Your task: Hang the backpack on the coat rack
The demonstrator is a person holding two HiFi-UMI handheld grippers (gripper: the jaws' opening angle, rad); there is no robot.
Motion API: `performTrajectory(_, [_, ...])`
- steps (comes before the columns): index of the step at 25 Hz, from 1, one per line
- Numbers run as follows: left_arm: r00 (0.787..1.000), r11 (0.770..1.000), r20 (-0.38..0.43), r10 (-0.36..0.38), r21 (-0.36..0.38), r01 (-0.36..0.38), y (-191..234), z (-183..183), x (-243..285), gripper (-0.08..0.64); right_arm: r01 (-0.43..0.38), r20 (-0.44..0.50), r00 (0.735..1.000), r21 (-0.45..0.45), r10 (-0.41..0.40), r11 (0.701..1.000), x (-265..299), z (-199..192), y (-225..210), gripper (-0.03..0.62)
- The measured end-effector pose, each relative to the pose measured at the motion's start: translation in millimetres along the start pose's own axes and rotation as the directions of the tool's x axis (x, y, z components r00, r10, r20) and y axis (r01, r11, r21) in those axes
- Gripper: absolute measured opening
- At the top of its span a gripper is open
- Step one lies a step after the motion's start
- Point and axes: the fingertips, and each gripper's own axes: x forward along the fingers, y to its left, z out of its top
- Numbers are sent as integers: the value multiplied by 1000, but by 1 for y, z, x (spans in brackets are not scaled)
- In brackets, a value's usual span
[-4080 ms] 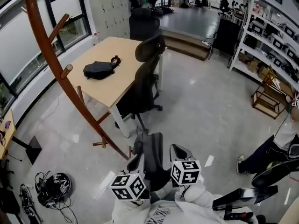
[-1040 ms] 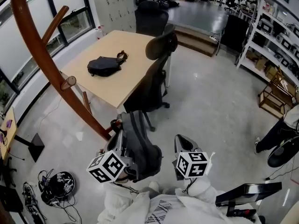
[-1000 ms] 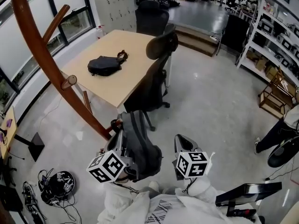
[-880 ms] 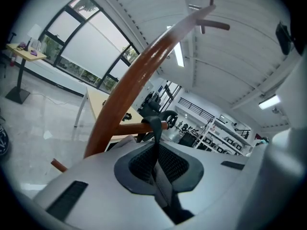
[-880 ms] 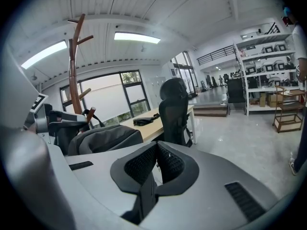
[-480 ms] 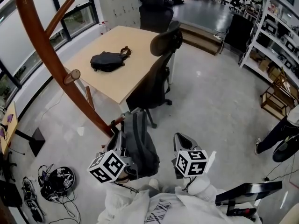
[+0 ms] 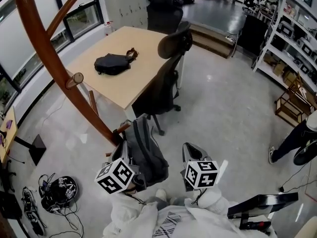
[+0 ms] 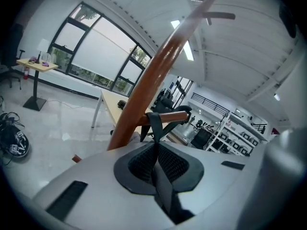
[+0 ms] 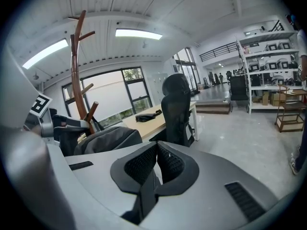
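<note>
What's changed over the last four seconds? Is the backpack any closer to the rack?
The backpack moved left and forward to the coat rack; its strap now loops over a low peg, the left gripper shut on the strap. The right gripper, shut and empty, sits clear of the backpack. The black bag on the table and the chair stayed put.

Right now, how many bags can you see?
2. The backpack is held by the left tool beside the coat rack; a small black bag lies on the table. Others may be hidden.
</note>
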Motion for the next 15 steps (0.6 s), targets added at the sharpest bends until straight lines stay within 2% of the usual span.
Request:
performTrajectory(4, [998, 999, 12, 54, 8, -54, 2, -5, -2, 15, -6, -3, 1000, -1, 6, 1000, -1, -3, 2, 14])
performTrajectory(7, [994, 994, 32, 104, 41, -105, -1, -5, -3, 15, -8, -5, 1000, -1, 8, 1000, -2, -4, 1, 14])
performTrajectory(11, [978, 973, 59, 200, 106, -206, -5, -6, -9, 17, -13, -7, 1000, -1, 13, 1000, -6, -4, 1, 14])
performTrajectory(13, [976, 965, 79, 204, 152, -214, -17, -8, -15, 17, -15, -7, 1000, -1, 15, 1000, -10, -4, -1, 14])
performTrajectory(15, [981, 962, 91, 172, 197, -187, -35, -11, -18, 17, -17, -5, 1000, 0, 17, 1000, -14, -5, -1, 14])
